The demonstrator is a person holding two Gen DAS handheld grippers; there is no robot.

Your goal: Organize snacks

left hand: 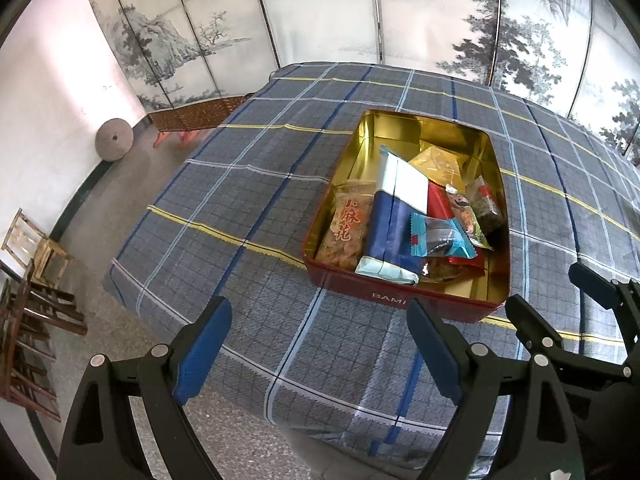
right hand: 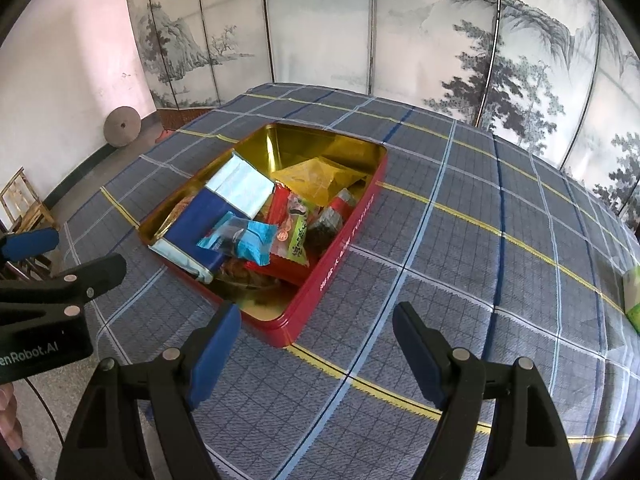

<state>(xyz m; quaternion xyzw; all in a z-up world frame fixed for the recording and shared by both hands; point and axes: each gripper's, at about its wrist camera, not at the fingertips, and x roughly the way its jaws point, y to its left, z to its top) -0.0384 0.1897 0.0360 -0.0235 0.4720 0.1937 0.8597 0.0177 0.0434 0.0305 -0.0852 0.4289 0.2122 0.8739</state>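
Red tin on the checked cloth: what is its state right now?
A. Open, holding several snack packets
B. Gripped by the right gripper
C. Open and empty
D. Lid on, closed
A: the red tin has no lid on and shows a pile of packets, including a blue-and-white packet, against its gold lining.

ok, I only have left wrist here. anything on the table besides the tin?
Observer: Yes. The right wrist view shows a green package at the right edge of the table, cut off by the frame.
Operator: right fingers holding anything?
Observer: No. The right gripper is wide open and empty, with the near corner of the red tin just ahead of it.
Operator: anything on the tin's right-hand long side?
Observer: White lettering runs along that red wall. I can't read it.
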